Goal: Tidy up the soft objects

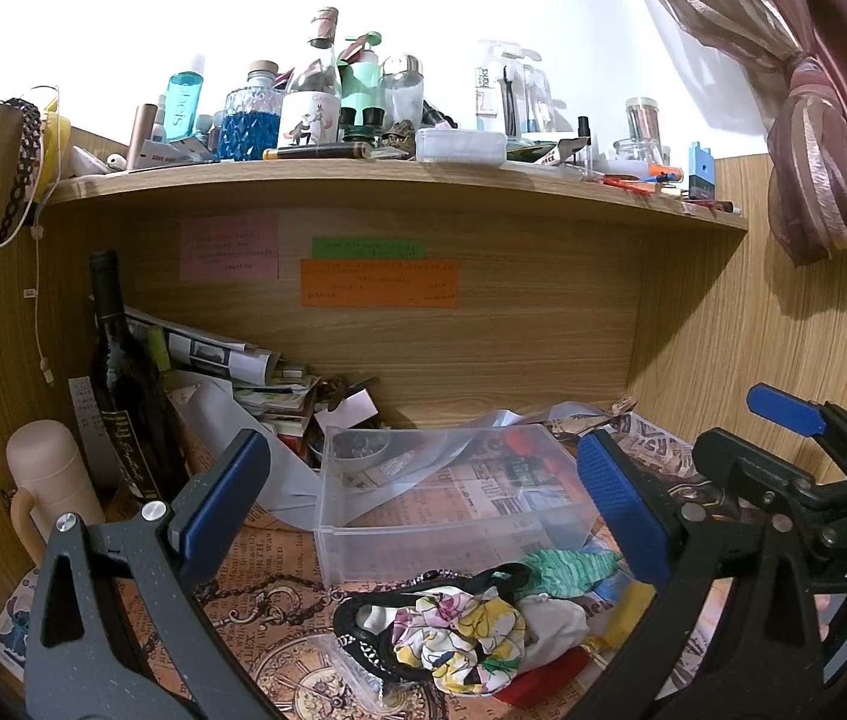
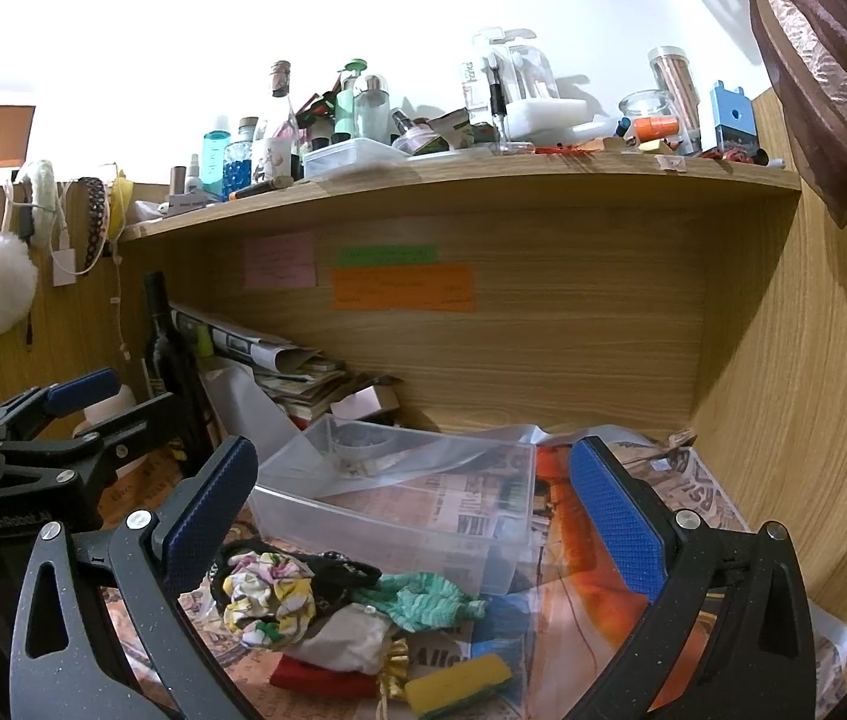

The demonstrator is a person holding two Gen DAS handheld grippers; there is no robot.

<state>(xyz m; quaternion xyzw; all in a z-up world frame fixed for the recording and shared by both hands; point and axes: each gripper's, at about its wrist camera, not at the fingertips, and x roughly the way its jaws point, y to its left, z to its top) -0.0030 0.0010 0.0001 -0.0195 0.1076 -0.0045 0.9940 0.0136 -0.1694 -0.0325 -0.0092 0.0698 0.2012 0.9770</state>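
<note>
A pile of soft things lies on the newspaper-covered desk in front of a clear plastic box [image 1: 447, 498] [image 2: 399, 504]: a floral scrunchie [image 1: 459, 636] [image 2: 267, 600], a black band [image 1: 363, 618], a green scrunchie [image 1: 567, 570] [image 2: 429, 600], a white cloth [image 2: 345, 636], a red piece [image 2: 315, 675] and a yellow sponge [image 2: 459, 684]. My left gripper [image 1: 423, 516] is open and empty above the pile. My right gripper [image 2: 417, 522] is open and empty, just right of it; it also shows in the left wrist view [image 1: 783, 420]. The left gripper also shows in the right wrist view [image 2: 81, 396].
A dark wine bottle [image 1: 123, 384], a cream flask [image 1: 51, 480] and stacked papers [image 1: 255, 378] crowd the back left corner. A cluttered shelf [image 1: 399, 180] runs overhead. Wooden walls close in on both sides. A curtain [image 1: 813, 120] hangs at the right.
</note>
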